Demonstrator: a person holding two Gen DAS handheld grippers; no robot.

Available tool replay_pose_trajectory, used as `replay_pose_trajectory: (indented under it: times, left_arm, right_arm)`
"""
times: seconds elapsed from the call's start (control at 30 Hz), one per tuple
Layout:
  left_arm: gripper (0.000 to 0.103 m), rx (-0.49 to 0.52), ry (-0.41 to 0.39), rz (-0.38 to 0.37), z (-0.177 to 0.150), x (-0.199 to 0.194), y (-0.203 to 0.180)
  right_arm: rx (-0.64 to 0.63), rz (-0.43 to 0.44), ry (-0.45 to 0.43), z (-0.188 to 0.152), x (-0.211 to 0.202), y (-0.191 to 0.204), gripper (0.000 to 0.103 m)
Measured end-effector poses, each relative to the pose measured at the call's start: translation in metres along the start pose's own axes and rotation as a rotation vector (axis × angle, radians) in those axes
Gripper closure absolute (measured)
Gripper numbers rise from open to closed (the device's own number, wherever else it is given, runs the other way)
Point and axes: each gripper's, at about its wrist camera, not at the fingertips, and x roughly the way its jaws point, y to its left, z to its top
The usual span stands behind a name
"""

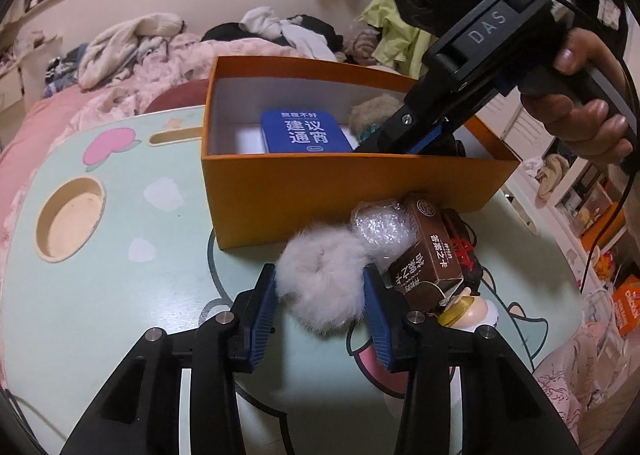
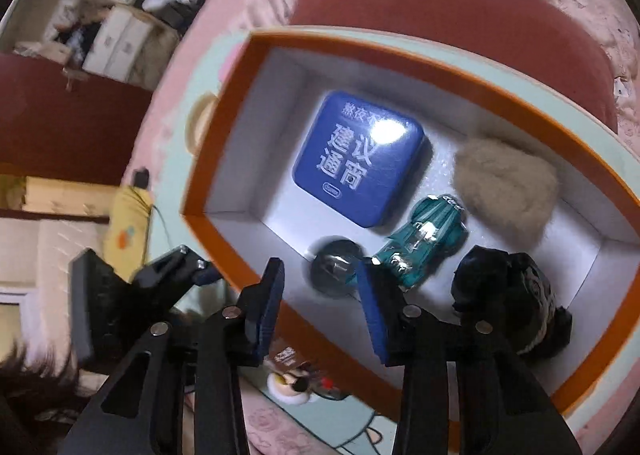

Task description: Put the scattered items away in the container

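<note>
Between the blue pads of the left tongs (image 1: 320, 291): white fluffy pompom (image 1: 322, 279), on the pale green surface (image 1: 120, 295) just before the orange box (image 1: 304, 195), pads spread either side and seemingly not yet pinching. Beside it, touching: crinkled plastic bag (image 1: 382, 229), brown carton (image 1: 426, 255), a gold-capped bottle (image 1: 470, 311), clustered for later pickup. Over the box, right tongs (image 2: 320, 287) open and empty, above blue tin (image 2: 358, 157), teal toy car (image 2: 428, 239), tan pompom (image 2: 506, 181), likely after a drop
</note>
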Motion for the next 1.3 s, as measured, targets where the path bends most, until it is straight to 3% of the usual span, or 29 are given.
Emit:
replay_pose_trajectory:
  times: [0.33,0.4,0.63,0.7,0.73,0.83,0.9,0.97,1.07,1.13,1.3]
  left_arm:
    - [0.062,-0.023,-0.040,-0.045,-0.004,-0.007,0.006]
    - [0.062,-0.024,-0.051,-0.050,-0.005,-0.009,0.007]
    - [0.062,-0.033,-0.077,-0.065,-0.008,-0.013,0.009]
    - [0.062,-0.035,-0.082,-0.070,-0.007,-0.015,0.010]
    - [0.062,-0.036,-0.086,-0.071,-0.008,-0.015,0.010]
    - [0.062,-0.038,-0.081,-0.071,-0.009,-0.014,0.012]
    - [0.062,-0.045,-0.071,-0.069,-0.009,-0.012,0.014]
    - [0.062,-0.055,-0.056,-0.064,-0.009,-0.009,0.015]
    - [0.062,-0.057,-0.046,-0.056,-0.009,-0.007,0.015]
    - [0.071,-0.046,-0.047,-0.058,-0.008,-0.006,0.014]
    - [0.073,-0.013,-0.085,-0.034,-0.010,-0.017,0.008]
  right_arm:
    - [0.054,-0.030,0.129,0.027,0.021,0.010,0.068]
    - [0.045,-0.091,0.182,0.029,0.036,0.012,0.068]
    - [0.022,-0.141,0.144,0.029,0.035,0.018,0.069]
    - [0.022,-0.127,0.082,0.026,0.024,0.018,0.069]
    - [0.031,-0.073,0.024,0.023,0.010,0.018,0.069]
    - [0.039,0.041,-0.242,-0.001,-0.061,0.016,0.069]
    - [-0.019,-0.028,-0.444,-0.040,-0.107,0.023,0.069]
    - [-0.046,-0.102,-0.583,-0.092,-0.126,0.025,0.069]
    - [0.004,-0.178,-0.647,-0.152,-0.099,0.021,0.069]
    - [0.061,-0.259,-0.640,-0.181,-0.058,0.015,0.069]
    - [0.096,-0.376,-0.672,-0.204,0.009,0.011,0.069]
